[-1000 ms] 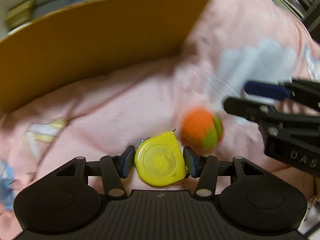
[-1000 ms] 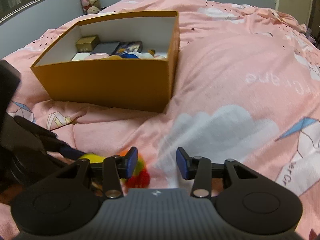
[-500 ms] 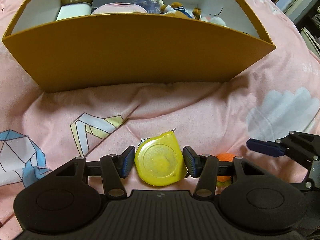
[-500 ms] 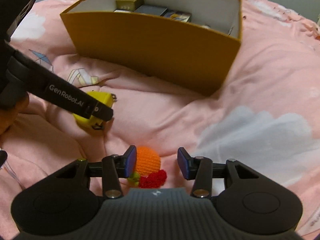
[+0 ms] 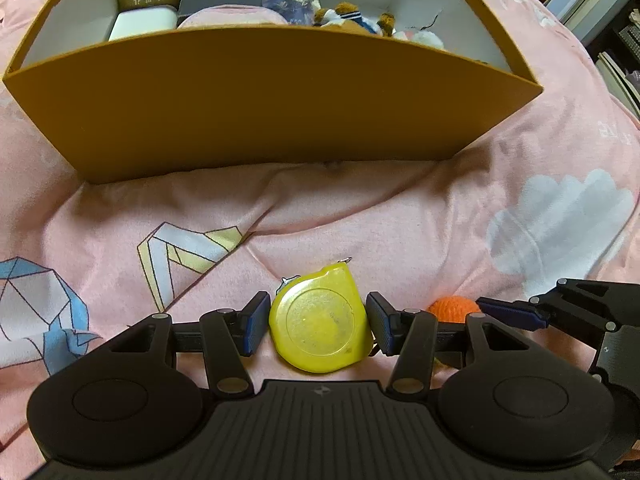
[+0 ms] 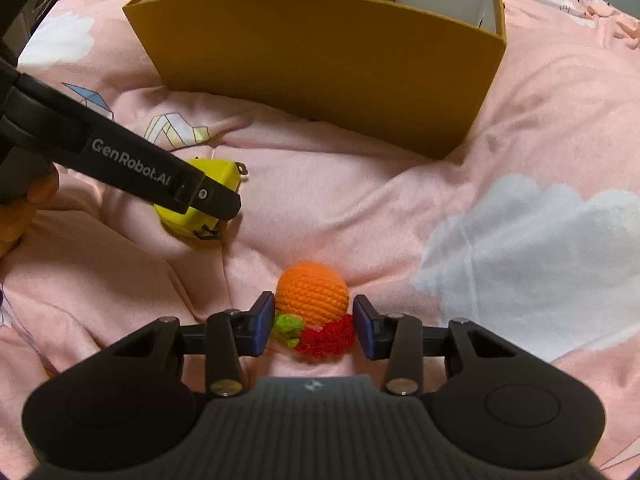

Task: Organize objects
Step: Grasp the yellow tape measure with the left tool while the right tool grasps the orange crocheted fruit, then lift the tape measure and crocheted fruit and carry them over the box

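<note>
Tape measure (image 5: 318, 328), a yellow case with a round face turned up toward the left wrist camera, sits between the left gripper (image 5: 316, 326) jaws, which are closed on its flanks. Its pointed corner and small metal tab aim at the orange box (image 5: 272, 100). The crocheted toy (image 6: 312, 312) lies on the pink bedspread (image 6: 400, 208) between the right gripper (image 6: 314, 326) jaws, which are closing, their pads at its sides; whether they press it I cannot tell. Its orange ball points toward the box, with the green and red bits nearest the gripper. The box stands beyond both, holding small boxes and a plush toy.
</note>
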Tool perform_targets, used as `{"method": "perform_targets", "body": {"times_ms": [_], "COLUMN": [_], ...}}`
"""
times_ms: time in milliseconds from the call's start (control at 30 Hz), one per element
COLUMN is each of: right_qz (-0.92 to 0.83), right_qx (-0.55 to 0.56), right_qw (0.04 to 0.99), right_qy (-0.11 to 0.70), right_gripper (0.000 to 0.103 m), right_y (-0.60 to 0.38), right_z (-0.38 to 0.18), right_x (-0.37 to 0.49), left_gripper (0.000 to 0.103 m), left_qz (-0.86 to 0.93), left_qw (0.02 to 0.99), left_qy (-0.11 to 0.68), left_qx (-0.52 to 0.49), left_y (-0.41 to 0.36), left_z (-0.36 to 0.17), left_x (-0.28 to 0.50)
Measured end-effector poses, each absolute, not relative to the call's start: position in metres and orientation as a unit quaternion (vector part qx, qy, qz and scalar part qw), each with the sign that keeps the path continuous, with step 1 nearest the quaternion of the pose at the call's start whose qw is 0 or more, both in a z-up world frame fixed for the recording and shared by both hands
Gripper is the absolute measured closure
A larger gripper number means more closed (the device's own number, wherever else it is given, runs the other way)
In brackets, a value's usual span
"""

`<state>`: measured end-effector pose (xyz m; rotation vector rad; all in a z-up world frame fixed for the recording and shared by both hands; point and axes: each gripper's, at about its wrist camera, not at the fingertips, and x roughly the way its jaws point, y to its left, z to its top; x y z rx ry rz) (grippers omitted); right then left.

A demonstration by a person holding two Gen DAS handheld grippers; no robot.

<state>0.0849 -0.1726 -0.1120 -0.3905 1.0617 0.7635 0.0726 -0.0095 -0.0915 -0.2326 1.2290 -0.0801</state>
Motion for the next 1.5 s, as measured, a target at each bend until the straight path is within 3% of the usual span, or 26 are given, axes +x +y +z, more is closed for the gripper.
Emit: {"method": "perform_targets", "body": {"times_ms": [467, 1000, 1500], "right_qz": [0.36, 0.383, 0.365], "right_qx": [-0.159, -0.196, -0.283], "right_qw": [0.812, 0.853, 0.846], "right_qy": [0.43, 0.295, 0.265], "right_gripper": [0.062, 0.062, 0.062], "right_y": [-0.18, -0.163, -0.124], "right_z": [-0.064, 0.033, 0.029], "right_x": [0.092, 0.111, 0.174], "left_gripper": [0.043, 0.043, 0.043], "left_qz": [-0.097, -0.097, -0.065], "left_qw": [0.834, 0.87, 0.878], "left_qy": [0.523, 0.448, 0.436], "left_qx": [-0.145, -0.179, -0.186], "left_y": [-0.006, 0.003, 0.018], "left_z": [-0.035, 0.014, -0.003], "left_x": [0.057, 0.089, 0.158]}}
